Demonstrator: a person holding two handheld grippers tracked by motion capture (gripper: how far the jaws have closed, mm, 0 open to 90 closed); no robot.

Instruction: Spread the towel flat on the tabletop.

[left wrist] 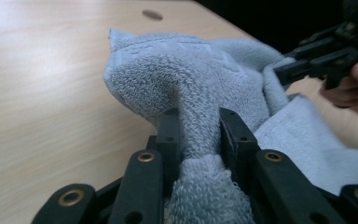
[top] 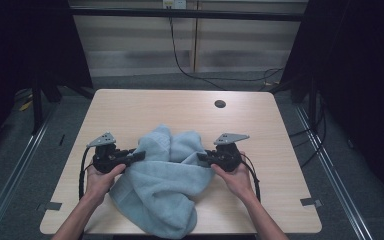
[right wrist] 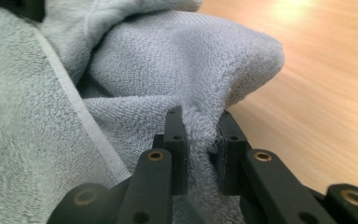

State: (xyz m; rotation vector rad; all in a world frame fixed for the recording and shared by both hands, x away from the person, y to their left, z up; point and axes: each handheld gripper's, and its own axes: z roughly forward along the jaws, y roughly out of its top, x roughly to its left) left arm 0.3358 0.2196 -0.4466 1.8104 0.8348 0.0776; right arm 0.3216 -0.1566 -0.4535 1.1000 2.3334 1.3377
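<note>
Nearest the high camera, two bare forearms enter from 6 o'clock and end in hands that each carry a hand-held gripper; the left hand-held gripper [top: 139, 156] points toward 3 o'clock and the right hand-held gripper [top: 203, 157] toward 9 o'clock, so the two face each other across the light blue towel [top: 166, 187]. Towel position: bunched in a heap on the near half of the table [top: 180, 107], its near edge reaching the table edge at 6 o'clock; a dark round port [top: 220, 104] sits well apart at 1 o'clock.

Left gripper view: both jaws are closed on a gathered fold of the towel [left wrist: 186, 88], with pile squeezed between the pads; right gripper view: the jaws likewise pinch a ridge of the towel [right wrist: 168, 70], cloth bulging above them.

Step in hand, as judged: both edges have been seized and the cloth is about to be lifted or spread; no fold is formed as yet. Next move, as judged: both grips must hold firm while the hands draw apart toward 9 and 3 o'clock to pull the heap flat; uneven tension could drag the cloth out of one pinch.

Pose: both wrists level, palms wrapping the gripper bodies from below, grey plates uppermost.
</note>
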